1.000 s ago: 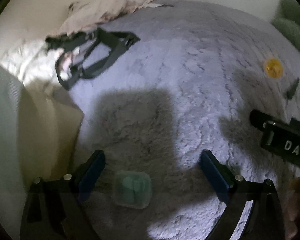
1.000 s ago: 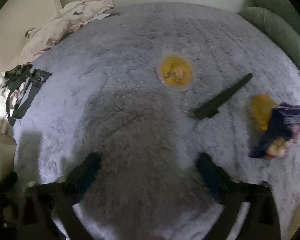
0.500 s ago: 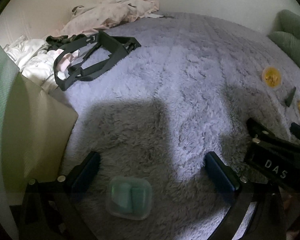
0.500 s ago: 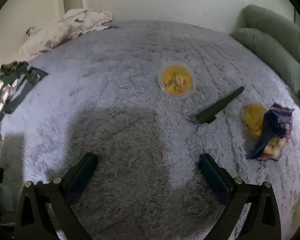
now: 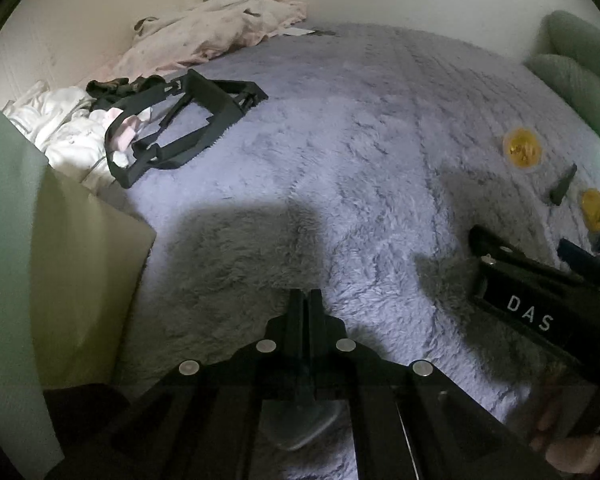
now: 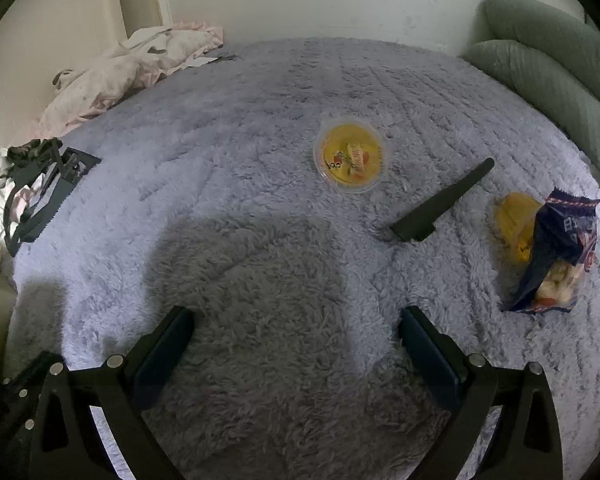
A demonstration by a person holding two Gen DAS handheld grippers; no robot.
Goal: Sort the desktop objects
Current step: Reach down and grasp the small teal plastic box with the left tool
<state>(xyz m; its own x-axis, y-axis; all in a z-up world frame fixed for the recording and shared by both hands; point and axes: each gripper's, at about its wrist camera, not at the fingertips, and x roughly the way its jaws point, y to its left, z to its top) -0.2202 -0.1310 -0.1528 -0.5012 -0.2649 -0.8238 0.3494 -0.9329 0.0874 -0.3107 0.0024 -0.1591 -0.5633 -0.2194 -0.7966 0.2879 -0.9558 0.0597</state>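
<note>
At the near edge of the fuzzy grey blanket [image 5: 380, 152], the left claw [image 5: 305, 300] has its fingers pressed flat together with nothing between the tips. Under its frame, lower in the left view, lies a small clear box [image 5: 300, 424], mostly hidden by the linkage; whether anything grips it cannot be told. A pale cushion [image 5: 60, 264] stands just left of this claw. To its right the right claw's body, lettered DAS [image 5: 528, 316], reaches in, with part of a hand [image 5: 568, 440] below it.

In the right view the right claw [image 6: 296, 332] stands wide, both fingers over bare blanket in shadow and holding nothing. Farther out and to the right, a dark snack bag [image 6: 556, 256] lies crumpled, touching a tipped yellow cup [image 6: 514, 220] just behind it. A black stick [image 6: 440, 204] lies slantwise between that cup and a second yellow cup [image 6: 350, 158], which sits upright with its lid facing up, apart from the stick.

Well off to the left, a black frame [image 5: 180, 128] rests on the blanket's edge, partly over white clothes [image 5: 68, 128]. Beyond it a pink cloth [image 5: 220, 28] is heaped against the wall. At the far right, green pillows [image 6: 548, 68] line the blanket's edge
</note>
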